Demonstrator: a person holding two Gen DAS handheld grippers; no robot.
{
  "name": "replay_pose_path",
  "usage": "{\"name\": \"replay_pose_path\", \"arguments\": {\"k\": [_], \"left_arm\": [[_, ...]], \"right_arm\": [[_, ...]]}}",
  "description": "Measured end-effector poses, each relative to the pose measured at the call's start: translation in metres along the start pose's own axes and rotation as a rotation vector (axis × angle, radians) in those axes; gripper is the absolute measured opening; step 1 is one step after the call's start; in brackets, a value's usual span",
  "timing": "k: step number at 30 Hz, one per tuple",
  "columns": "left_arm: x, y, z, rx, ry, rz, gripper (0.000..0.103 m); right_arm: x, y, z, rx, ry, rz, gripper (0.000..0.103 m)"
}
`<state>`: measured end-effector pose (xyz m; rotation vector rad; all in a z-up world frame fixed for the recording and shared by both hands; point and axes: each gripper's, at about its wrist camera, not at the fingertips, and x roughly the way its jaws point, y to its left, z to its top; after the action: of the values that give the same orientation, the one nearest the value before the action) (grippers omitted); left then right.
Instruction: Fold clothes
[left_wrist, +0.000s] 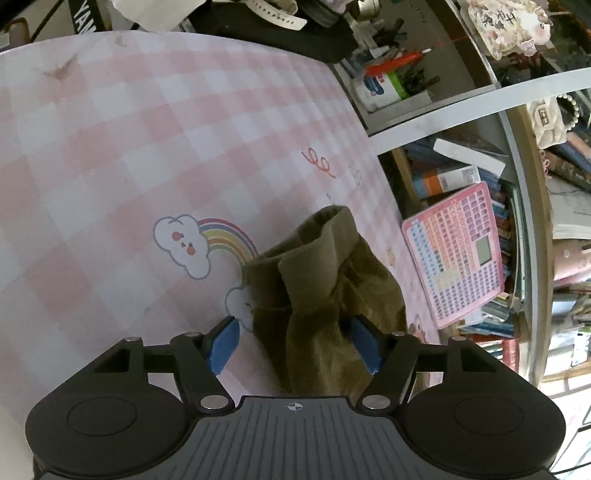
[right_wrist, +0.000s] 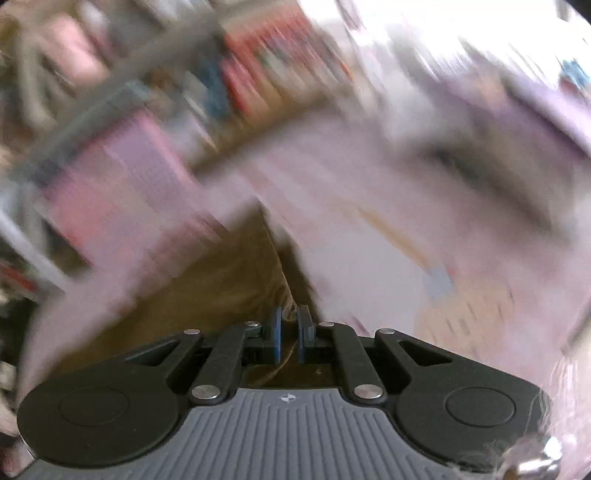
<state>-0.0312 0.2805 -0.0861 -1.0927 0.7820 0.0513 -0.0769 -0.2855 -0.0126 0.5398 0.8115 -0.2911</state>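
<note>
An olive-green garment (left_wrist: 321, 288) lies bunched on the pink checked table cover (left_wrist: 147, 147), near its right edge. My left gripper (left_wrist: 295, 343) is open, its blue pads (left_wrist: 223, 343) on either side of the cloth's near end, without pinching it. In the right wrist view, which is heavily blurred, my right gripper (right_wrist: 289, 334) is shut on a fold of the same olive cloth (right_wrist: 221, 280), which trails away to the left in front of it.
A pink toy keyboard (left_wrist: 458, 254) leans against a bookshelf (left_wrist: 461, 173) just past the table's right edge. Dark clutter and a white watch strap (left_wrist: 273, 14) lie at the far edge. A cloud and rainbow print (left_wrist: 199, 243) marks the cover.
</note>
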Motion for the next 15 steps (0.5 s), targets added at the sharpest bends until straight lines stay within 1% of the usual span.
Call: {"name": "replay_pose_path", "arguments": {"k": [2,3,4,6,10,12,13,15], "left_arm": [[0.001,-0.001,0.001,0.001,-0.001,0.0,0.068],[0.002,-0.002,0.001,0.001,-0.001,0.0,0.068],[0.003,-0.002,0.002,-0.004,-0.006,-0.002,0.068],[0.005,-0.003,0.003,-0.013,-0.014,-0.003,0.069],[0.01,-0.009,0.003,-0.019,-0.025,0.008,0.068],[0.013,-0.011,0.003,-0.02,-0.03,0.012,0.064],[0.015,-0.012,0.004,-0.02,-0.033,0.015,0.059],[0.02,-0.017,0.003,0.001,-0.04,0.055,0.034]], "right_arm": [[0.01,-0.007,-0.005,0.011,0.022,-0.021,0.009],[0.014,-0.01,-0.007,0.014,0.028,-0.029,0.015],[0.015,-0.01,-0.009,0.003,0.032,-0.035,0.016],[0.016,-0.007,-0.013,-0.029,0.038,-0.044,0.022],[0.018,-0.001,-0.021,-0.095,0.049,-0.063,0.022],[0.02,0.003,-0.024,-0.123,0.055,-0.072,0.023],[0.022,0.006,-0.025,-0.133,0.058,-0.077,0.023],[0.024,0.01,-0.026,-0.165,0.054,-0.08,0.02]]}}
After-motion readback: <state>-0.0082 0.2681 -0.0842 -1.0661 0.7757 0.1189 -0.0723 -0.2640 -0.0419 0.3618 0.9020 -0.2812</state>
